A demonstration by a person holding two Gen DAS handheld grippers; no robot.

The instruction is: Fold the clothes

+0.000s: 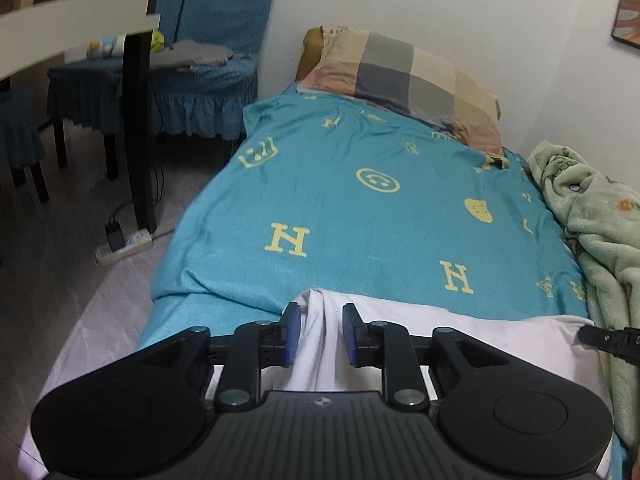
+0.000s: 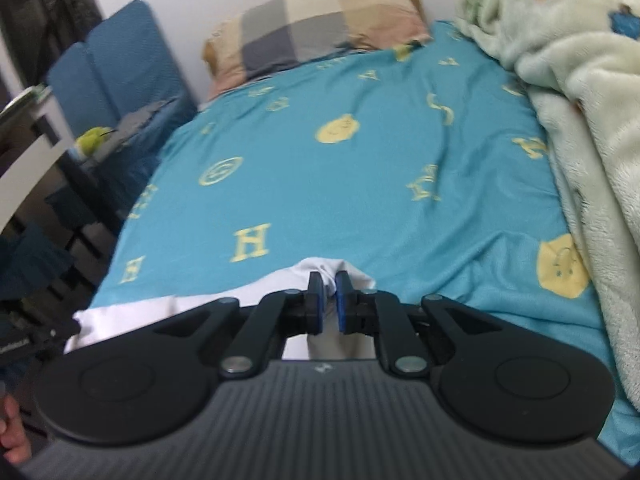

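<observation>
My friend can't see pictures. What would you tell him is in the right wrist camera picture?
The right gripper pinches a bunched edge of a white garment above a bed with a turquoise sheet printed with yellow letters and smiley faces. A checked pillow lies at the far end, and a pale green fleece blanket is heaped along the right side.

A: What does the left black plastic two-finger gripper (image 1: 319, 334) look like?

B: Blue rectangular pads (image 1: 292, 330), silver pivot screws, two round discs beside a ribbed grey centre plate with a small emblem.

A: And the right black plastic two-finger gripper (image 2: 327, 304)?

B: Same build; its emblem is blurred, perhaps identical.
</observation>
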